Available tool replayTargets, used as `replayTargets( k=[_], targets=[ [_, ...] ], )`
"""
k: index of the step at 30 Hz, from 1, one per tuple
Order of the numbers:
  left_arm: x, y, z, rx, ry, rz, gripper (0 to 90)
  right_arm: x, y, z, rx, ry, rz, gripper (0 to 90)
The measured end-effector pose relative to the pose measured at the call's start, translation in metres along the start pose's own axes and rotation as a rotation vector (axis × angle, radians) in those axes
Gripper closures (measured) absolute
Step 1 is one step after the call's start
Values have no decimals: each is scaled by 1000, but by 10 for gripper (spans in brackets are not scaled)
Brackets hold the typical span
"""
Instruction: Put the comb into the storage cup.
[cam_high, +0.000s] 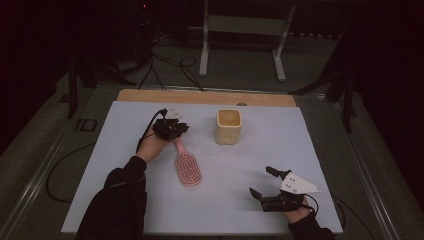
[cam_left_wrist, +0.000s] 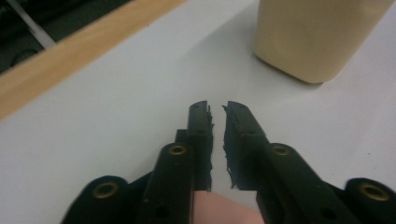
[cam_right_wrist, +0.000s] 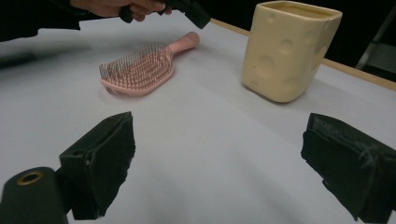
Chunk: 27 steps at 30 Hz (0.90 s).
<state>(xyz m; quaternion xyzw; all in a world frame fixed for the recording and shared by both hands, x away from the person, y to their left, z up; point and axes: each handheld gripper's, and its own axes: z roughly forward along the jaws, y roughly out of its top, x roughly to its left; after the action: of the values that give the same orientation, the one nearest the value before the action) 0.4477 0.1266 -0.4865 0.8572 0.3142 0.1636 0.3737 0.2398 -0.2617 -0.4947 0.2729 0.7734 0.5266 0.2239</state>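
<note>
A pink hairbrush (cam_high: 187, 167) lies bristles up on the white table cover (cam_high: 250, 160), its handle pointing away from me. My left gripper (cam_high: 172, 128) hovers just past the handle's end. Its jaws stand almost together, with a thin slit between the pads (cam_left_wrist: 201, 140) and bare table showing through it. The pink handle (cam_left_wrist: 224, 210) shows low between the jaw arms. In the right gripper view a left jaw tip (cam_right_wrist: 198, 16) hangs slightly above the handle's end (cam_right_wrist: 189, 41). A cream cup with cheese-like dimples (cam_high: 229, 126) stands to the right. My right gripper (cam_high: 265, 182) rests wide open near the front right corner.
A wooden strip (cam_high: 205, 96) runs along the table's far edge. Beyond it stand a white metal frame (cam_high: 242, 35) and dark cables on the floor. The cup (cam_left_wrist: 317, 37) rises close ahead of the left jaws. Bare cover lies between brush and right gripper.
</note>
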Motion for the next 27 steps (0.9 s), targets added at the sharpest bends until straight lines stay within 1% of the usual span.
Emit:
replayTargets(
  k=[2, 3, 5, 7, 9, 10, 11, 13, 16, 17, 18, 21, 23, 25, 27],
  targets=[
    [1, -2, 3, 7, -14, -3, 883, 0, 0, 0, 0, 1, 2, 94],
    [1, -2, 5, 13, -21, -8, 889, 0, 0, 0, 1, 1, 1, 94],
    [1, -4, 9, 34, -30, -4, 895, 0, 0, 1, 4, 2, 2, 94],
    [1, -5, 12, 47, -26, -2, 896, 0, 0, 1, 1, 4, 2, 94],
    [1, -8, 15, 54, -20, -14, 897, 0, 0, 1, 1, 5, 2, 94],
    [2, -9, 18, 75, -21, -11, 897, 1, 0, 1, 1, 5, 2, 94],
    [2, -9, 18, 75, -21, -11, 897, 1, 0, 1, 1, 5, 2, 94],
    [2, -10, 19, 97, -18, -8, 897, 1, 0, 1, 2, 5, 2, 94],
    [5, -12, 19, 111, -18, -15, 897, 1, 0, 1, 3, 5, 3, 94],
    [5, -13, 19, 118, -11, -12, 898, 1, 0, 1, 5, 4, 2, 94],
    [6, -13, 18, 121, -13, -12, 898, 0, 0, 1, 3, 4, 3, 94],
    [5, -14, 15, 130, -3, 7, 898, 1, 0, 1, 7, 4, 0, 94],
    [4, -15, 15, 133, -5, 10, 898, 1, 1, 1, 3, 5, 1, 94],
    [4, -16, 13, 145, 7, 20, 898, 1, 1, 0, -3, 7, 0, 94],
    [5, -18, 10, 157, 10, 25, 898, 2, 1, 0, -1, 5, -2, 94]
  ],
)
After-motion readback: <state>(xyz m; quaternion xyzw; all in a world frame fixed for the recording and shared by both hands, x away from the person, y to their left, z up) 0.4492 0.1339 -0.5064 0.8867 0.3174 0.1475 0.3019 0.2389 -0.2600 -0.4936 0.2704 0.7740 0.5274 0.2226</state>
